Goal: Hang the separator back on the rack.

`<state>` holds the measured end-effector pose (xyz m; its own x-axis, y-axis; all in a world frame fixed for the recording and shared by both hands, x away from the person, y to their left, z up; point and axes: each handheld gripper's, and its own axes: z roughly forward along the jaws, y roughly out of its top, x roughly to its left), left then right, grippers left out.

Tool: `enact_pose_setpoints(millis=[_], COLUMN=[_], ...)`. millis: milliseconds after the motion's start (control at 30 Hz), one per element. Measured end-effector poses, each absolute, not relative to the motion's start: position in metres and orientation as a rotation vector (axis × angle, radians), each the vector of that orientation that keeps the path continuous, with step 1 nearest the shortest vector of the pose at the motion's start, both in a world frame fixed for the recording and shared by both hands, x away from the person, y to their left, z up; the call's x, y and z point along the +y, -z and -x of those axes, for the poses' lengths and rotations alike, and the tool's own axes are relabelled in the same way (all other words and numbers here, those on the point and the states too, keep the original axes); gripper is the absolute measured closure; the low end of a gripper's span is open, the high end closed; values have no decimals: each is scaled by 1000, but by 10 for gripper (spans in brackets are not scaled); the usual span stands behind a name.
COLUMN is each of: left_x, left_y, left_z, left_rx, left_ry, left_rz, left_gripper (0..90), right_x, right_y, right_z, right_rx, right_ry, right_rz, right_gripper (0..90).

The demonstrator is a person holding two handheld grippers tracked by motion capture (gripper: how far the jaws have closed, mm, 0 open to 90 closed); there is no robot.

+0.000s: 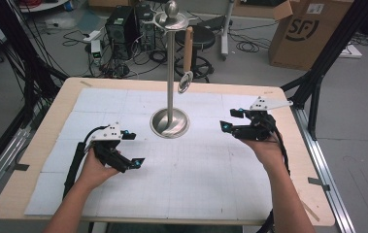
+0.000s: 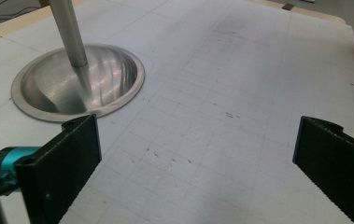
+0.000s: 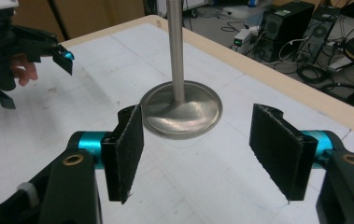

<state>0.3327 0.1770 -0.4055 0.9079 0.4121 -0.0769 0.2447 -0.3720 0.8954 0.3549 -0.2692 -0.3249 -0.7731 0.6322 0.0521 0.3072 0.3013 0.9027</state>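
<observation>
A polished metal stand [image 1: 171, 124] with a round dished base and a tall pole rises from the middle of the white gridded mat [image 1: 196, 170]. A wooden-handled utensil [image 1: 187, 58] hangs from a hook at the stand's top. My left gripper [image 1: 134, 148] rests low to the left of the base, its jaws wide open with nothing between them. My right gripper [image 1: 230, 119] is to the right of the base, pointing at it, open and holding nothing. The left gripper view has the base [image 2: 79, 81] at upper left, beyond the gripper [image 2: 195, 158]. In the right gripper view the base [image 3: 181, 109] lies straight beyond the gripper [image 3: 195, 154].
The mat covers a wooden table [image 1: 41, 141] with rounded corners. On the floor behind it are computer towers [image 1: 123, 29], a black stool [image 1: 201, 39], loose cables and a cardboard box [image 1: 308, 29]. Black frame legs stand on both sides of the table.
</observation>
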Motion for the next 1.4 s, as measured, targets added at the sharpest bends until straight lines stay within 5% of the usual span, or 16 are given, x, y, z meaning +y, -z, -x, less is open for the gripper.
enact_pose_setpoints(millis=[733,1400], left_x=[176,177], left_y=[406,407], left_z=[-333,-334], left_rx=[473,478], left_ry=[-185,-189], left_rz=[-1980,-1980], left_gripper=[17,17], right_x=[-287,-301], right_y=[384,395], right_z=[-316,-311], right_rx=[2249,2288], right_ry=[-1512,-1471], right_rz=[-896,-930], right_gripper=[260,170])
